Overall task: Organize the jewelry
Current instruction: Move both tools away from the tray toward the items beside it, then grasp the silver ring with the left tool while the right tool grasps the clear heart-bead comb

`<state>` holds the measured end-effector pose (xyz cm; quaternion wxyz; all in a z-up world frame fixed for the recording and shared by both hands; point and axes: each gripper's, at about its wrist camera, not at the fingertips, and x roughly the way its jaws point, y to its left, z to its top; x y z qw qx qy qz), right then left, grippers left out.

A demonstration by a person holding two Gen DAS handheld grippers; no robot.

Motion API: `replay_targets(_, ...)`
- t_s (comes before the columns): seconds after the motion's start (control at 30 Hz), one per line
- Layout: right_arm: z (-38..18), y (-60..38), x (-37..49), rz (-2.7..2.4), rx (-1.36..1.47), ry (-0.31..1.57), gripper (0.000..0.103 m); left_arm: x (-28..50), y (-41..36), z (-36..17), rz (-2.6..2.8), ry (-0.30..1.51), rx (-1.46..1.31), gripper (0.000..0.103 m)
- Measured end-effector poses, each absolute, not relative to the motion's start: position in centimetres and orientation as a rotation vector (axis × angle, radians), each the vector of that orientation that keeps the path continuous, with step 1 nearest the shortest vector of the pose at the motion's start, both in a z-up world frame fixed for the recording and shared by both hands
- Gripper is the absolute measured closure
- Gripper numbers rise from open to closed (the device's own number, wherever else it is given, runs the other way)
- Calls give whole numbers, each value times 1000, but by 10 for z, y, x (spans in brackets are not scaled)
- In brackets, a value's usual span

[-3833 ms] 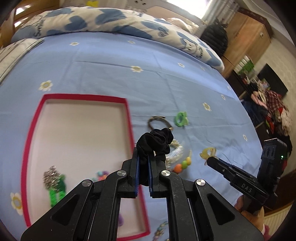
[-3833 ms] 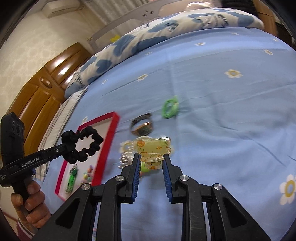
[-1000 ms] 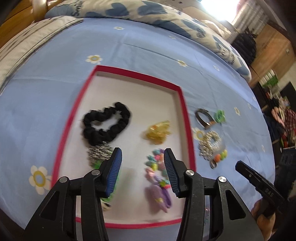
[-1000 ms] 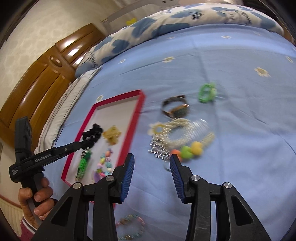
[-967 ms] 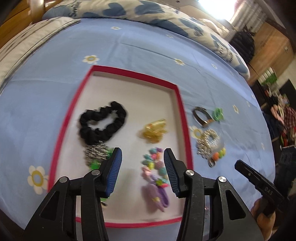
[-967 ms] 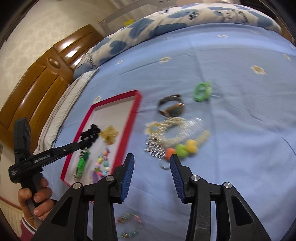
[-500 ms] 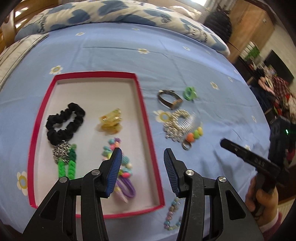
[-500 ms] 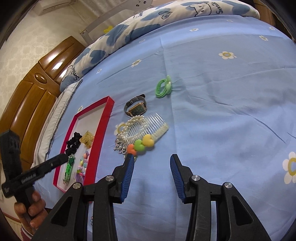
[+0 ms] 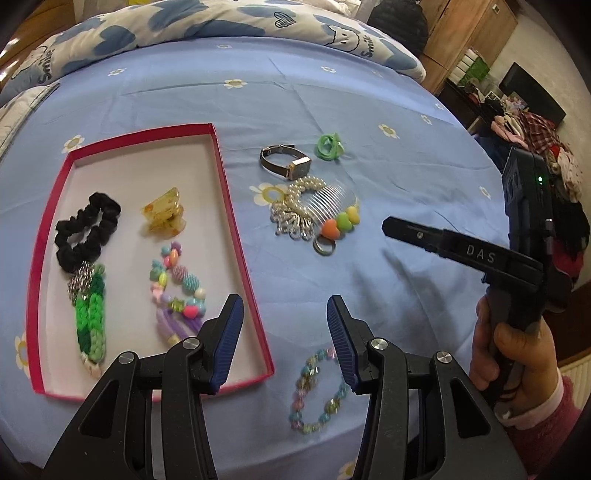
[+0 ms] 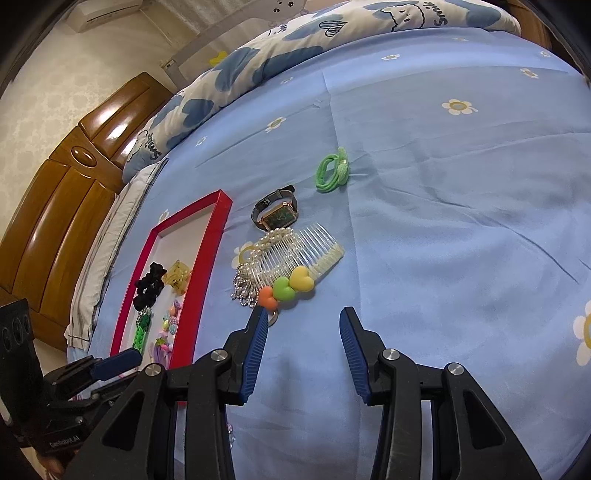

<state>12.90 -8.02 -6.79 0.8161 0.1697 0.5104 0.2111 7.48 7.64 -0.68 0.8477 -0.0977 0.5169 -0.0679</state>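
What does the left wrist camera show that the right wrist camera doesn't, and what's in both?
Only the left wrist view shows the pastel bead bracelet on the bedsheet and the hand holding the right gripper. Only the right wrist view shows the wooden headboard. Both show the red tray, watch, comb and green hair tie.

You're looking at a bed under a light-blue sheet dotted with small daisies, a blue-and-white heart-patterned quilt bunched along its far edge. A glossy wooden headboard rises to your left; clothes lie heaped far right beside a wooden cabinet.
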Motion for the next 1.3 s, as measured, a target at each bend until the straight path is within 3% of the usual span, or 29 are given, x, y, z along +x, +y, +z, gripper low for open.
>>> replay_targets(0.47, -108, -66, 169, 494, 521, 1161, 60, 125, 85, -17, -111, 1100, -186, 57)
replay_targets(0.53, -108, -64, 175, 475, 508, 1156, 71, 132, 82, -20, -119, 1106, -180, 57)
replay_targets(0.63, -104, -67, 175, 462, 489, 1130, 74, 139, 73, -23, -151, 1117, -166, 57)
replay_targets(0.7, -100, -76, 173, 455, 502, 1108, 85, 143, 64, -26, -174, 1122, -150, 57)
replay_targets(1.07, -80, -145, 156, 375, 562, 1041, 84, 150, 15, -63, -211, 1203, -86, 58)
replay_targets(1.17, -77, -151, 151, 374, 583, 1033, 84, 151, 9, -68, -169, 1196, -47, 65)
replay_targets(1.2, -77, -153, 149, 376, 588, 1032, 84, 151, 8, -68, -161, 1189, -37, 79)
replay_targets(1.3, -77, -154, 144, 382, 598, 1030, 85, 151, 8, -65, -159, 1182, -26, 82)
